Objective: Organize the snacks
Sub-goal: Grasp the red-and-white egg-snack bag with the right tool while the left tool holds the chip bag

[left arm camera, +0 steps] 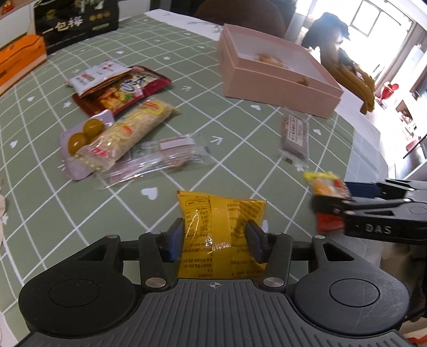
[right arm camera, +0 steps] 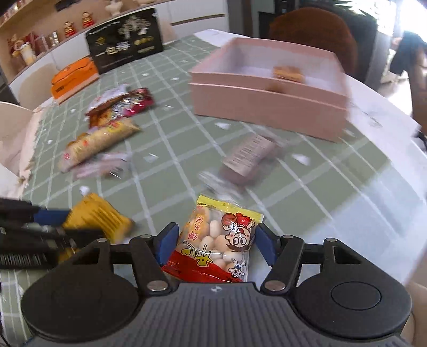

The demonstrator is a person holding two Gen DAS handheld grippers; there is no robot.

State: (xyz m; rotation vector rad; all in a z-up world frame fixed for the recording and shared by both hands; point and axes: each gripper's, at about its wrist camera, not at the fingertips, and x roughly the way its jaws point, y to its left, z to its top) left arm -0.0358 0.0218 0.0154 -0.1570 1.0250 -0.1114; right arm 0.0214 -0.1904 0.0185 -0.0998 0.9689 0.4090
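Observation:
My left gripper [left arm camera: 214, 229] is shut on a yellow snack packet [left arm camera: 221, 211], whose sides sit against both blue pads just above the green checked tablecloth [left arm camera: 240, 149]. My right gripper [right arm camera: 216, 235] is shut on a red-and-yellow cartoon snack bag [right arm camera: 210, 248] of pale round pieces. The left wrist view shows that bag [left arm camera: 324, 185] at the right edge, between the right gripper's fingers. The open pink box [left arm camera: 267, 88] stands at the far right and holds a couple of orange-brown items. Its front wall [right arm camera: 267, 109] faces the right wrist camera.
A brown bar packet [left arm camera: 295, 136] lies in front of the box. Several snack packets are piled at the left: a long noodle-like pack [left arm camera: 128, 130], a two-egg pack [left arm camera: 85, 133], a red bag [left arm camera: 125, 90]. A black carton [left arm camera: 77, 24] and an orange box [left arm camera: 18, 58] stand at the far left.

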